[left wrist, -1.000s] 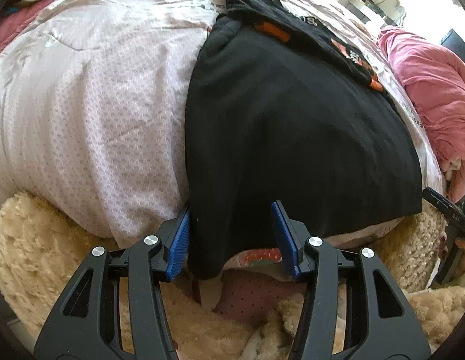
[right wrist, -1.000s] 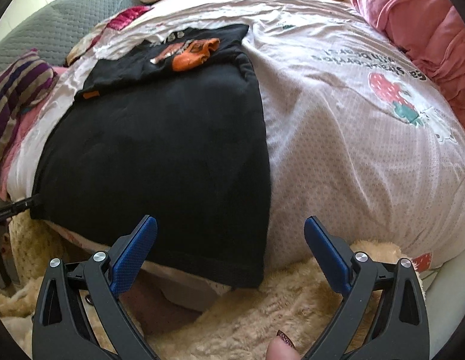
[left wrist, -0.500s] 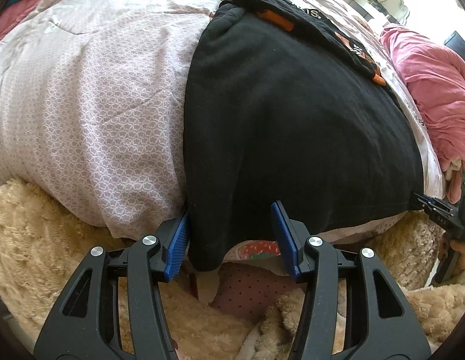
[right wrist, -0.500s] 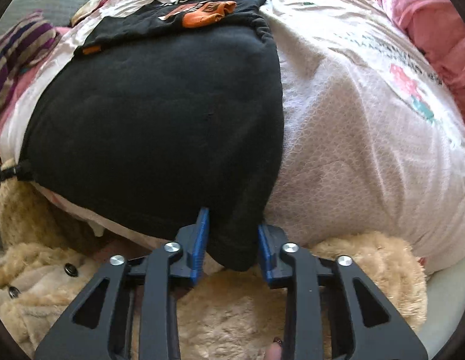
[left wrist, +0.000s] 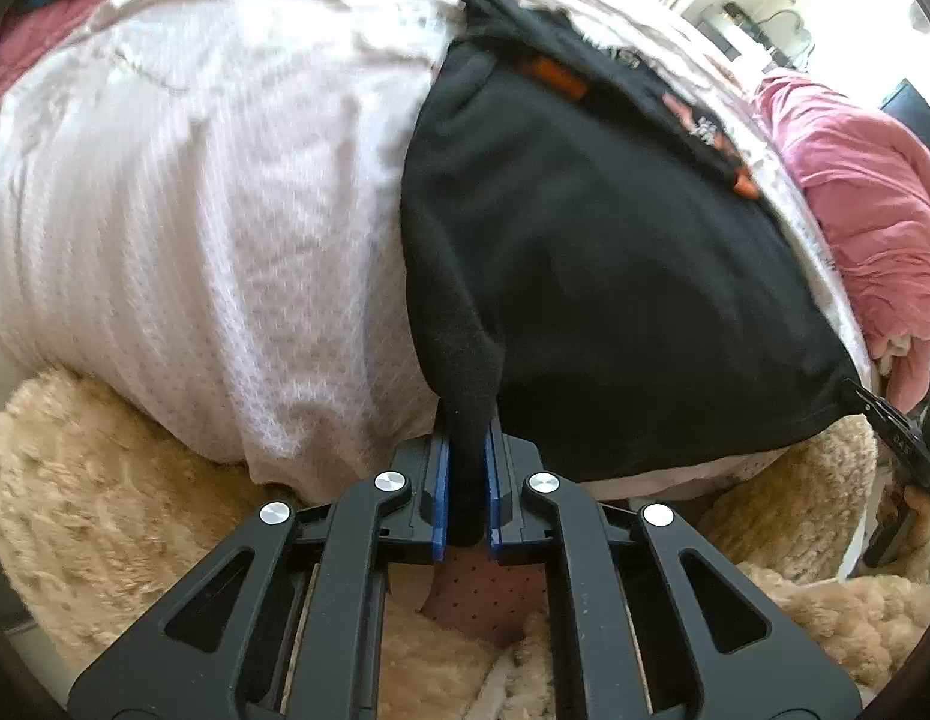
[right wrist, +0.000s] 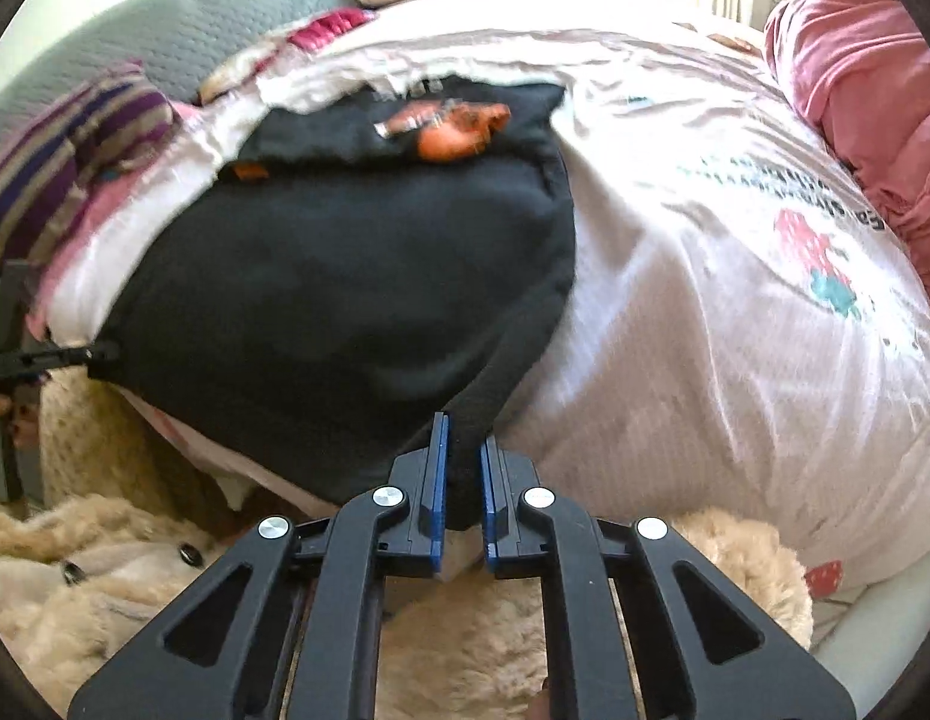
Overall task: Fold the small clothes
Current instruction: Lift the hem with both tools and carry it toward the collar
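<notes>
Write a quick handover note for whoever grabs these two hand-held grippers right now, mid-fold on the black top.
Left hand-held gripper: its jaws have just closed; shut on the near left corner of the black garment.
Right hand-held gripper: its jaws have just closed too; shut on the near right corner.
Where things are: the garment lies spread on the pale pink quilt, its near hem hanging over the bed edge; the orange-printed end is at the far side.
Done: both near corners gripped.
Left: probably carry the near hem up and over toward the far end, then smooth and finish the fold.
</notes>
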`<state>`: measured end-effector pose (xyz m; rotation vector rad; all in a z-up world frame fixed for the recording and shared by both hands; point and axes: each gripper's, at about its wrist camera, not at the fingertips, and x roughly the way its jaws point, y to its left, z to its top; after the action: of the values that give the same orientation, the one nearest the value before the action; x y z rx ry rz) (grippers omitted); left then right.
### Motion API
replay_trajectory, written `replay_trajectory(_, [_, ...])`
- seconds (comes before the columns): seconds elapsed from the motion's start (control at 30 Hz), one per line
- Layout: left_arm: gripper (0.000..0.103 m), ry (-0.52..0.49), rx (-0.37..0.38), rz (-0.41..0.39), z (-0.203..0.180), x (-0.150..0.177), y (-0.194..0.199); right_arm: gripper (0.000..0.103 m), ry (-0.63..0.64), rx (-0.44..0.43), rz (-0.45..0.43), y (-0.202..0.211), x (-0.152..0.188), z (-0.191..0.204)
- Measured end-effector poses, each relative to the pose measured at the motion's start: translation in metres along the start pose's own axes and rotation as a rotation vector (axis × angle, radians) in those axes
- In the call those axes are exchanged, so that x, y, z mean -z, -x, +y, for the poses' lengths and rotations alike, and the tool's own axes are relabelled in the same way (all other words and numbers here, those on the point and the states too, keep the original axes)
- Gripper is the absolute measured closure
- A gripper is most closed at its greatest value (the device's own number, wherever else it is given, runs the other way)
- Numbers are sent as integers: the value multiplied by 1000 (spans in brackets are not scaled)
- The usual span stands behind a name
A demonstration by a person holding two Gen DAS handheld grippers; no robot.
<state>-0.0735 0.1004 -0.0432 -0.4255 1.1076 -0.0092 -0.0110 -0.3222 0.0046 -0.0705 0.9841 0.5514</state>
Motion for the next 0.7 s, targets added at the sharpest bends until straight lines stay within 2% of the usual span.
replay_trajectory(0.23, [100,-3,72,-133,0,-20,46,95,-60,-78,-145,23,-17,-7])
replay_trajectory(0.4, [100,14,107,-198,2,-37,60,95,-132,-101,-241,37,-30,-19])
replay_trajectory(0.7, [100,-7,73,-296,-11,-74,74,95,-130,-87,-346,50,-65,-28])
